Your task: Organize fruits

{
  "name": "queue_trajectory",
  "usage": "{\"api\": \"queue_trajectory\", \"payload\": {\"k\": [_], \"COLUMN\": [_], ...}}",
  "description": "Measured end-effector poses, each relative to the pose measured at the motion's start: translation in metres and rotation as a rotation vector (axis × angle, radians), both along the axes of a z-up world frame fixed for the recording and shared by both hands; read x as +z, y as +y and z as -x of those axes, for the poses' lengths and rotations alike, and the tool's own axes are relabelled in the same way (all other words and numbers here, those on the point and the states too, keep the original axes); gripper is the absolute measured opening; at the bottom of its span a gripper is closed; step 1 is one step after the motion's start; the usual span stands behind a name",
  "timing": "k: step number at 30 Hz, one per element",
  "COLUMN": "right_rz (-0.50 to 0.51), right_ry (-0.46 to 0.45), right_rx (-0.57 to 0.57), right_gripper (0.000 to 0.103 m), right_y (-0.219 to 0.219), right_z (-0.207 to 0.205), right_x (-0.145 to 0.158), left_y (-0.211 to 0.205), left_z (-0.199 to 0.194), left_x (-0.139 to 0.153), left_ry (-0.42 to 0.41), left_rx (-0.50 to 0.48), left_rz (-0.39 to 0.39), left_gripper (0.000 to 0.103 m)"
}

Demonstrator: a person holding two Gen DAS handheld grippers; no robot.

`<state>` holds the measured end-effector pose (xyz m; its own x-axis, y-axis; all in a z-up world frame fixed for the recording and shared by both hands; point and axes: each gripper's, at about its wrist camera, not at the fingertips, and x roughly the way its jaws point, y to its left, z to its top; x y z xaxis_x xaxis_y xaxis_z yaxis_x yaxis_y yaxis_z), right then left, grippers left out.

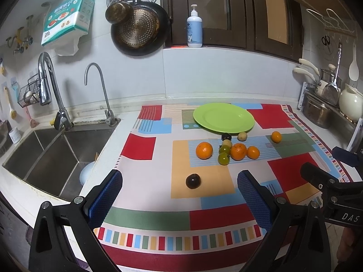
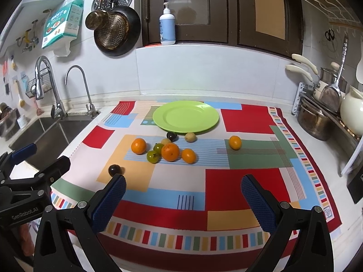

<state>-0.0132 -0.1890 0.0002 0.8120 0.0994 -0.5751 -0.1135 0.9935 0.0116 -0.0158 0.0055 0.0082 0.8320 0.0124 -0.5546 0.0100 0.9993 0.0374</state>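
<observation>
An empty green plate [image 1: 223,117] [image 2: 185,116] sits at the back of the patterned cloth. In front of it lie several fruits: oranges [image 1: 204,150] [image 2: 170,151], two green fruits [image 1: 223,158] [image 2: 153,156], a dark plum [image 1: 226,136] [image 2: 171,135] and a yellowish fruit [image 1: 242,136] [image 2: 190,137]. One small orange [image 1: 276,136] [image 2: 235,142] lies apart to the right. A lone dark plum [image 1: 193,181] [image 2: 114,169] lies nearest me. My left gripper [image 1: 179,189] is open and empty just short of that plum. My right gripper [image 2: 183,192] is open and empty over the cloth's front.
A steel sink [image 1: 56,149] with two taps [image 1: 48,86] lies to the left. Pots and a white kettle [image 2: 351,111] stand on a rack at the right. Pans [image 1: 138,27] hang on the wall and a soap bottle [image 1: 194,28] stands on the sill.
</observation>
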Motion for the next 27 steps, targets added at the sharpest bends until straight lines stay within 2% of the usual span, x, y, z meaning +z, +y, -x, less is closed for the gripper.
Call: {"api": "queue_trajectory", "payload": {"k": [27], "right_rz": [0.003], "right_ry": [0.003], "right_rx": [0.011], "right_gripper": [0.102], "right_y": [0.0059], "right_z": [0.0007], "right_x": [-0.0025], "left_y": [0.0024], "left_z": [0.0005], "left_x": [-0.0019], "left_ry": [0.006], "left_rx": [-0.004], "left_rz": [0.003], "left_gripper": [0.103]}}
